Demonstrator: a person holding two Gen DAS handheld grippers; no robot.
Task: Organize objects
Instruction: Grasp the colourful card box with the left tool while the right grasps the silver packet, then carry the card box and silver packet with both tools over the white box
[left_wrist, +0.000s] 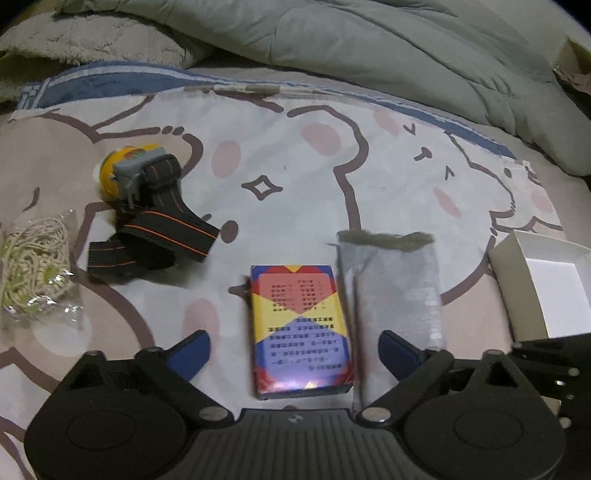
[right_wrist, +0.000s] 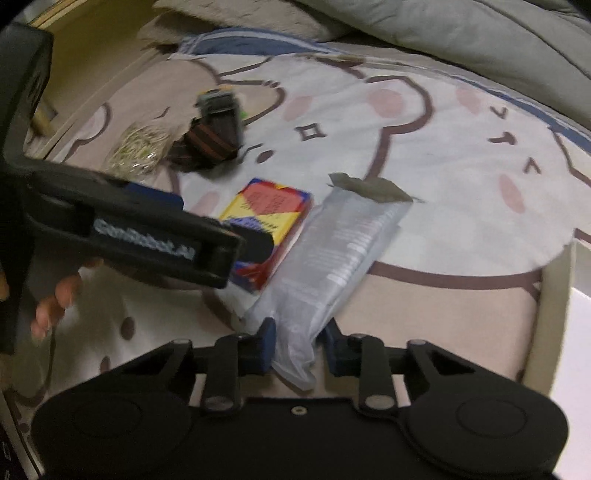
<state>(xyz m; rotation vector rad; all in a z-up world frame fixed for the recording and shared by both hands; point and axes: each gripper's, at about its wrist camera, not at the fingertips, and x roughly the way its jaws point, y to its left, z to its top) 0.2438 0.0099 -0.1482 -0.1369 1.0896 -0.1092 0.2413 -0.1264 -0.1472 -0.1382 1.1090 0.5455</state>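
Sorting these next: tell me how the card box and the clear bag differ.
The card box is rigid, opaque and brightly coloured; the clear bag is limp, see-through and greyish.
The box lies free between open fingers; the bag's near end sits between the right gripper fingers.
Both lie side by side on the bedsheet.

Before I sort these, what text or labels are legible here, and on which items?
Colourful box: rows of printed characters, upside down, too blurred to read.
Clear plastic bag: white print lines, too blurred to read.
Left hand-held gripper: white lettering on its side, smeared, unreadable.
Headlamp: small label, too small to read.
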